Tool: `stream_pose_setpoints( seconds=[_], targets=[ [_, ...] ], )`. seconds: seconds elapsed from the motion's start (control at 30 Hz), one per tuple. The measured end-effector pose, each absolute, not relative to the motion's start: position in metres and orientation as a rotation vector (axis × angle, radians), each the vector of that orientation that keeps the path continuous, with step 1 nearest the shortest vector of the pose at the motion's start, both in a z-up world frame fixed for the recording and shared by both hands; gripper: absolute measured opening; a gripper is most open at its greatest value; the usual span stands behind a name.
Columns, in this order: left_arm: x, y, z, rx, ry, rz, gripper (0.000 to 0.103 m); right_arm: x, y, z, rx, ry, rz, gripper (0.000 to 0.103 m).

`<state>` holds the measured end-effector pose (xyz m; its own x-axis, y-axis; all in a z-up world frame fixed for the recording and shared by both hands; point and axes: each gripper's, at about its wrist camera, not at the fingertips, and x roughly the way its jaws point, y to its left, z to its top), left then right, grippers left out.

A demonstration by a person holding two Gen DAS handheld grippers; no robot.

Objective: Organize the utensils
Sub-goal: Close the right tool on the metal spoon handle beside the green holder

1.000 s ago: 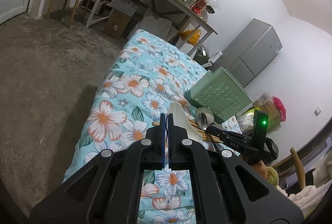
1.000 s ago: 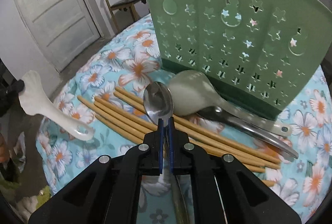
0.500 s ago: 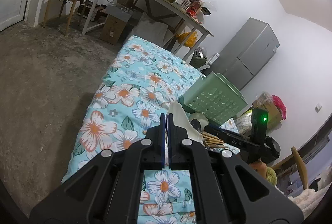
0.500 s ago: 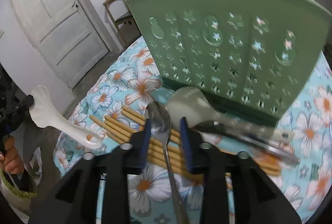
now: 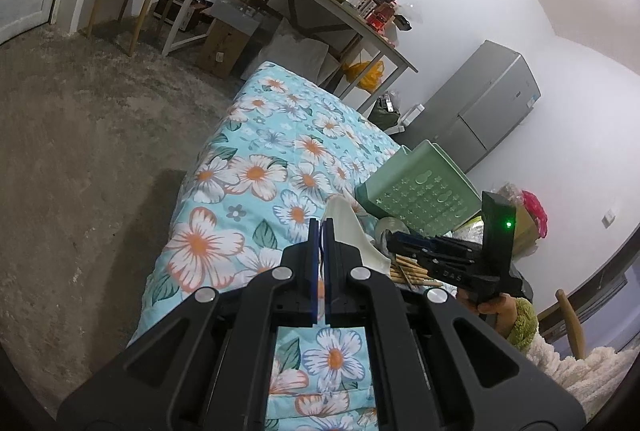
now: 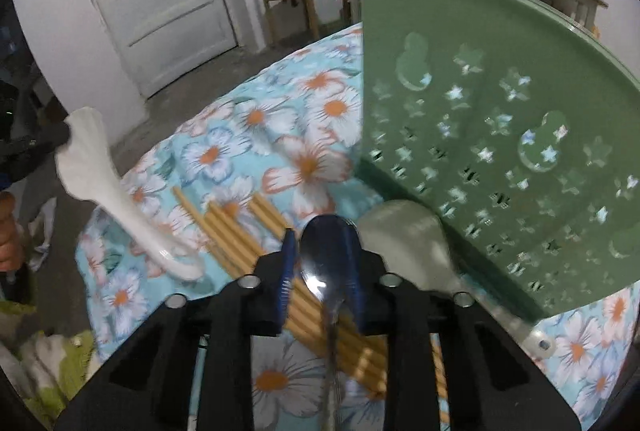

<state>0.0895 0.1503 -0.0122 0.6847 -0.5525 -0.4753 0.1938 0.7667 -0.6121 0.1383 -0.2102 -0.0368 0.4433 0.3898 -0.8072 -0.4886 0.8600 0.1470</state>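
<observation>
From the left wrist view, the left gripper (image 5: 320, 243) has its fingers pressed together on the broad end of a white plastic rice paddle (image 5: 352, 231), which juts up and to the right of the pads, held clear of the floral cloth (image 5: 256, 175) that covers the table, presumably so it can be carried to the green utensil holder (image 5: 420, 195) standing upright further along. Past the paddle the right gripper (image 5: 394, 243) reaches in low over a bundle of wooden chopsticks (image 5: 412, 273), its handle gripped by a hand (image 5: 494, 309) in a green fuzzy sleeve. From the right wrist view, the right gripper (image 6: 322, 267) points steeply down with its blue-padded fingers astride a steel spoon (image 6: 326, 251); the jaws are closing, the right pad at the bowl's edge and the left one a little off it, and with the blur I cannot tell whether the spoon is pinched yet. The spoon lies lengthwise between the fingers across the chopsticks (image 6: 248, 231), a line that suits a grip on its sides. A grey ladle (image 6: 408, 243) rests just beside it, its bowl against the foot of the holder (image 6: 500, 135), whose star-pierced wall faces the camera. At the left the paddle (image 6: 104, 187) hangs in the air from the other gripper, handle end downward.
</observation>
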Motion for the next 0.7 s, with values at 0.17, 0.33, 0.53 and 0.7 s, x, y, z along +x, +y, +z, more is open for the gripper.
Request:
stream_pose_setpoints(
  seconds=[0.17, 0.33, 0.53, 0.7],
  targets=[
    [0.091, 0.156, -0.017, -0.573, 0.702, -0.452, 0.000, 0.133, -0.204, -0.040, -0.144, 0.985, 0.531, 0.014],
    [0.091, 0.159, -0.017, -0.577, 0.697, -0.456, 0.001, 0.135, -0.198, -0.038, -0.190, 0.958, 0.480, 0.014],
    [0.089, 0.163, -0.020, -0.591, 0.693, -0.466, 0.001, 0.160, -0.199, -0.033, -0.217, 0.953, 0.487, 0.036],
    [0.088, 0.165, -0.022, -0.613, 0.686, -0.481, 0.001, 0.181, -0.197, -0.042, -0.140, 1.071, 0.592, 0.036]
  ],
)
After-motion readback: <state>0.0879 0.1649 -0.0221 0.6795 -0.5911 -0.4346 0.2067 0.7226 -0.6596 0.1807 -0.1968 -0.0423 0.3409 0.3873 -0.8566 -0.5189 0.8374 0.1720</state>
